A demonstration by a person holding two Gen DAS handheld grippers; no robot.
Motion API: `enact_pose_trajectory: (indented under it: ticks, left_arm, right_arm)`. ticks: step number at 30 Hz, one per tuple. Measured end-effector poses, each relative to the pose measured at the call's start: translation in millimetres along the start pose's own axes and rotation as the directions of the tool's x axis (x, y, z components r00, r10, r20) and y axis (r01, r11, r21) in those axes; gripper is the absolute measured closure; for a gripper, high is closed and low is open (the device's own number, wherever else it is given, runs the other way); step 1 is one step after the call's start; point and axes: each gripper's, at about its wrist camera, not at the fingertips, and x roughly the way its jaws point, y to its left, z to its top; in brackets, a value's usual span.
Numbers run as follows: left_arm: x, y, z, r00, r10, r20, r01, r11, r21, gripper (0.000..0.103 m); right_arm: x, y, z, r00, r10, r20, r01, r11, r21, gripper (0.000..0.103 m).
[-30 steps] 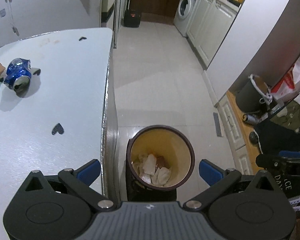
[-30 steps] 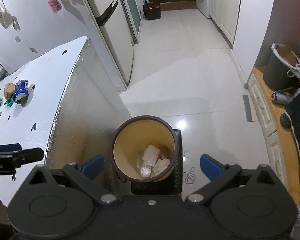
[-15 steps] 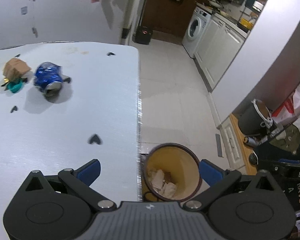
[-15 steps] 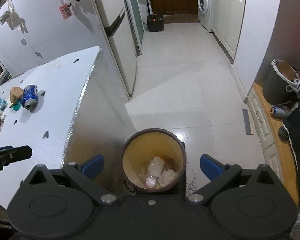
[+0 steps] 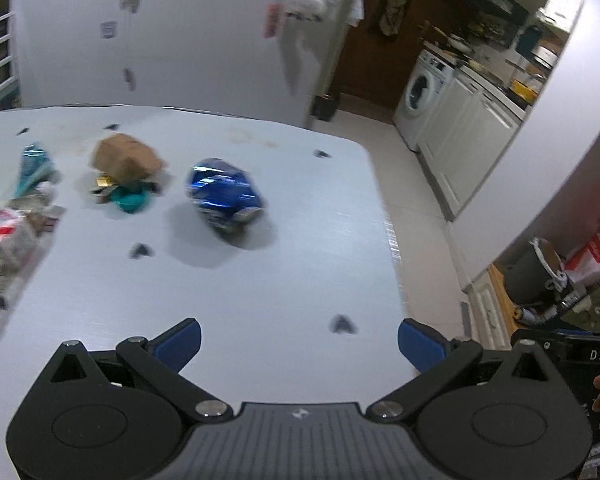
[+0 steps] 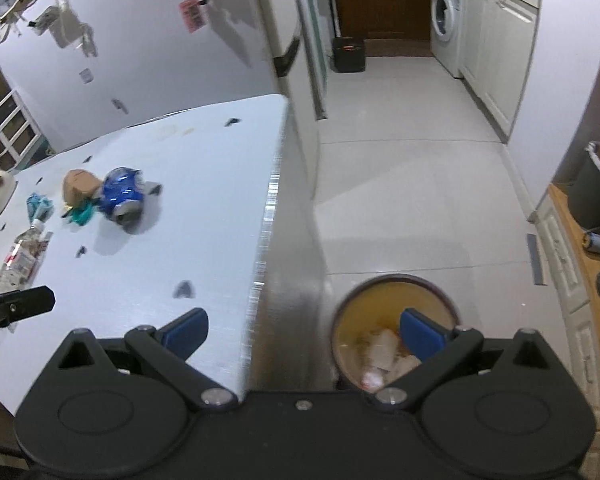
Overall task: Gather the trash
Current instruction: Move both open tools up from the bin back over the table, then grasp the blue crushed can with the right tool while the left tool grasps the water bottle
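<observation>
White kitchen table (image 5: 260, 280) fills the left wrist view, with hard floor beyond. Nearest, the left gripper (image 5: 298, 344) hangs over the table, fingers spread wide and empty. The right gripper (image 6: 304, 332) is spread and empty too, straddling the table edge, its right finger over the one trash bin (image 6: 396, 320) on the floor, which holds crumpled paper. Farther along the table lie one crushed blue can (image 5: 224, 194), one brown paper wad (image 5: 126, 158), one teal scrap (image 5: 130, 200), one teal wrapper (image 5: 32, 168) and one flattened plastic bottle (image 5: 4, 252). One washing machine (image 5: 420, 92) stands far off.
</observation>
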Motion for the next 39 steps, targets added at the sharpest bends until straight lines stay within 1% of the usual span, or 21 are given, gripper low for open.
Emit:
enact_pose_trajectory:
  ticks: [7, 11, 15, 20, 23, 27, 29, 33, 36, 39]
  left_arm:
    - [-17.5, 87.4, 12.7, 0.996, 0.079, 0.036, -0.077, 0.995, -0.059, 0.000]
    - [-25.8, 132.7, 20.1, 0.991, 0.122, 0.054, -0.117, 0.988, -0.100, 0.000]
    - [-27.7, 172.5, 29.3, 0.982, 0.180, 0.053, -0.173, 0.977, -0.129, 0.000]
    - [-20.4, 216.7, 39.5, 0.975, 0.220, 0.034, -0.212, 0.964, -0.160, 0.000]
    - [-13.2, 236.2, 44.5, 0.970, 0.242, 0.022, -0.236, 0.961, -0.144, 0.000]
    - [-0.5, 261.9, 54.2, 0.979, 0.203, -0.001, -0.202, 0.973, -0.107, 0.000]
    - [6.1, 271.5, 59.6, 0.980, 0.198, -0.019, -0.199, 0.977, -0.074, 0.000]
    - [19.8, 285.7, 68.2, 0.974, 0.218, -0.057, -0.218, 0.976, 0.009, 0.000]
    - [29.1, 296.3, 71.4, 0.971, 0.221, -0.087, -0.219, 0.975, 0.031, 0.000]
    - [39.5, 305.6, 72.3, 0.968, 0.225, -0.115, -0.221, 0.974, 0.048, 0.001]
  right_arm:
    - [25.0, 75.2, 6.4, 0.999, 0.049, 0.006, -0.049, 0.998, -0.034, 0.000]
    - [38.7, 114.6, 12.8, 0.998, 0.062, 0.012, -0.061, 0.994, -0.087, 0.000]
    - [52.4, 144.5, 19.5, 0.998, 0.070, 0.012, -0.067, 0.990, -0.127, 0.000]
    - [71.3, 174.1, 32.8, 0.998, 0.069, 0.002, -0.068, 0.977, -0.200, 0.000]
    - [84.7, 187.8, 44.0, 0.997, 0.083, 0.000, -0.080, 0.968, -0.238, 0.000]
    - [105.5, 207.5, 60.8, 0.995, 0.104, -0.009, -0.102, 0.950, -0.296, 0.000]
    - [117.2, 217.7, 69.9, 0.993, 0.116, -0.014, -0.114, 0.934, -0.338, 0.000]
    - [142.7, 236.5, 88.0, 0.991, 0.129, -0.024, -0.127, 0.900, -0.418, 0.000]
    - [163.4, 247.5, 101.8, 0.990, 0.137, -0.040, -0.140, 0.877, -0.459, 0.000]
    - [186.1, 254.7, 114.8, 0.986, 0.151, -0.067, -0.165, 0.872, -0.462, 0.000]
